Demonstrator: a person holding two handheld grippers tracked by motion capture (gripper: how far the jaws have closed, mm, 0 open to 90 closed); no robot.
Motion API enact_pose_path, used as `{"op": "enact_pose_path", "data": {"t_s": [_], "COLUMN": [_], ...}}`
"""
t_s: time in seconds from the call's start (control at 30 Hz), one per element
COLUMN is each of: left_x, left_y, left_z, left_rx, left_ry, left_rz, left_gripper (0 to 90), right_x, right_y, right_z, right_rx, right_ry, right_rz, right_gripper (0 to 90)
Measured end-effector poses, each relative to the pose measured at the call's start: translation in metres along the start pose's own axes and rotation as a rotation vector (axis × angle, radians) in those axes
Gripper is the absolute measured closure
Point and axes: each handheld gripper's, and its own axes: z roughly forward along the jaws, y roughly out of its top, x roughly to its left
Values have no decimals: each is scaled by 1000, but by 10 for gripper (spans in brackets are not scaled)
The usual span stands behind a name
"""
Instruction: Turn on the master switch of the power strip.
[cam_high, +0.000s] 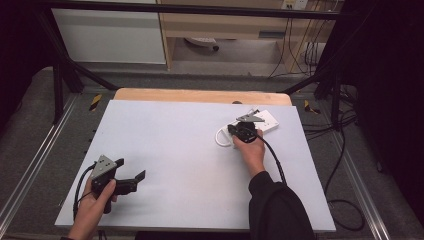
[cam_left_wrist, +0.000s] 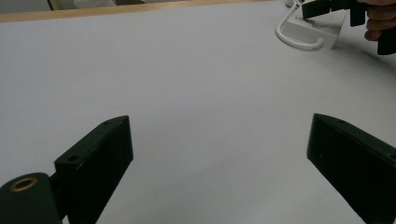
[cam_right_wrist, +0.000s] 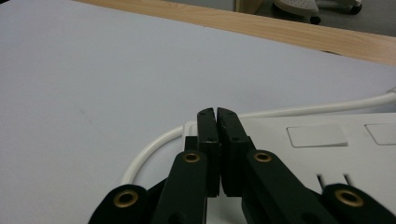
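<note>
Nearest the camera: left gripper (cam_high: 131, 171) low at the desk's (cam_high: 175, 150) near-left corner, jaws spread wide, nothing between them, held in the left hand (cam_high: 92, 205). Same in left gripper view: both jaws far apart over bare desk surface (cam_left_wrist: 196, 93).

White power strip (cam_high: 265, 121) sat at far right of the desk, near the wooden far edge (cam_high: 200, 95). Its white cable (cam_high: 220, 136) looped off the left end. Strip (cam_right_wrist: 327, 144) flat, rocker switches up, cable (cam_right_wrist: 154, 149) curving beside it in right gripper view.

Right gripper (cam_high: 239, 131) over the strip's left end, jaws pressed together (cam_right_wrist: 217, 114), nothing pinched. Couldn't tell whether tips touched the strip. Right hand (cam_high: 251, 150) behind it, dark sleeve (cam_high: 277, 205) trailing toward the near edge.

Grippers well apart. Beyond the desk: wooden furniture (cam_high: 225, 25) and loose cables (cam_high: 300, 45) on the floor.
</note>
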Motion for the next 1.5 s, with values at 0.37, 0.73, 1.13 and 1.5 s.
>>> {"op": "enact_pose_path", "data": {"t_s": [0.37,0.73,1.13,1.5], "left_x": [0,0,1,2], "left_y": [0,0,-1,-1], "left_z": [-1,-1,-1,-1], "left_rx": [-2,-2,0,3], "left_ry": [1,2,7,13], "left_rz": [1,1,-2,-8], "left_gripper": [70,70,70,69], "right_x": [-2,-3,-6,-7], "right_y": [3,9,18,28], "right_z": [-3,-12,-27,-42], "right_rx": [-10,-32,-49,-34], "right_ry": [-2,25,43,28], "right_rz": [25,49,67,135], "right_gripper": [859,745,599,270]}}
